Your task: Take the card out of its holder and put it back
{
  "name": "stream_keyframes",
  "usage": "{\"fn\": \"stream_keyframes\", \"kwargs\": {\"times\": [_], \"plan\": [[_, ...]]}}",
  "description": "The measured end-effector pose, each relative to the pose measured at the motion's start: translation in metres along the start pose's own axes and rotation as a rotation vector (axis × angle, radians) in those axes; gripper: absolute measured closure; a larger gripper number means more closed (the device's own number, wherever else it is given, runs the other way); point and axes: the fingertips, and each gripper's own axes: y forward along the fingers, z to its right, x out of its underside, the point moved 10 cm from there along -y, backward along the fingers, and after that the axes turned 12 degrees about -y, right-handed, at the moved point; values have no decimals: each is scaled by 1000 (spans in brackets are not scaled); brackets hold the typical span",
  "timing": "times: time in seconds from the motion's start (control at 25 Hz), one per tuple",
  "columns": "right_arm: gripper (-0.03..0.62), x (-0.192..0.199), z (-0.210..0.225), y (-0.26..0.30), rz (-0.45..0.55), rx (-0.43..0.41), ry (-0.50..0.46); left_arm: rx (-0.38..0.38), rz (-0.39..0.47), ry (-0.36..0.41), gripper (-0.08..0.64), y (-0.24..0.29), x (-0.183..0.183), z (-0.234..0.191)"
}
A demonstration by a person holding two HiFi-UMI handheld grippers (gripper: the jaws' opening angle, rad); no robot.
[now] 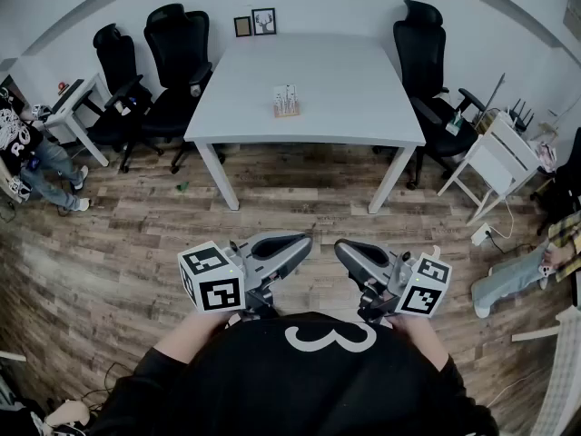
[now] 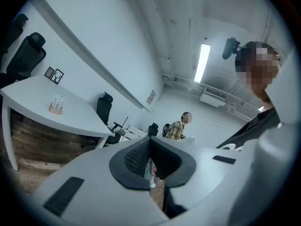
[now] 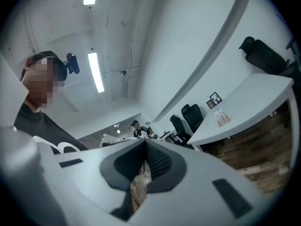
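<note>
From where I stand, both tools are tucked in against the person's black shirt, well apart from the work. The left hand-held gripper (image 1: 304, 241) has its grey jaws pressed together with nothing between them. The right hand-held gripper (image 1: 342, 246) is likewise closed and empty. The white printed card (image 1: 286, 94) stands upright in its small wooden slotted holder (image 1: 287, 111) at twelve o'clock from them, toward the near side of the white rectangular counter (image 1: 363, 107). A stretch of brown plank floor (image 1: 300, 198) lies between. Nothing of the task looks begun, so the step in hand is, I'd judge, the approach. To do it well, I'd walk straight up to the counter's near edge so the holder stays at twelve o'clock. I'd open the jaws before reaching in. One gripper should probably steady the wooden base while the other pinches the card's top edge and draws it straight up. Otherwise that light holder may tip or slide.
</note>
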Motion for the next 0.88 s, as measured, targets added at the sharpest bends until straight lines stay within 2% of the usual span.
{"fn": "stream_keyframes", "kwargs": {"times": [0.48,0.68,0.88], "plan": [[584,5,-12,7,-18,-10,-5,-5,34,-23,546,-16,9,2],[583,8,-6,9,-8,-11,32,-17,45,-36,546,-21,10,1],[583,12,13,22,-20,-12,72,-45,53,-75,546,-21,4,-23]]}}
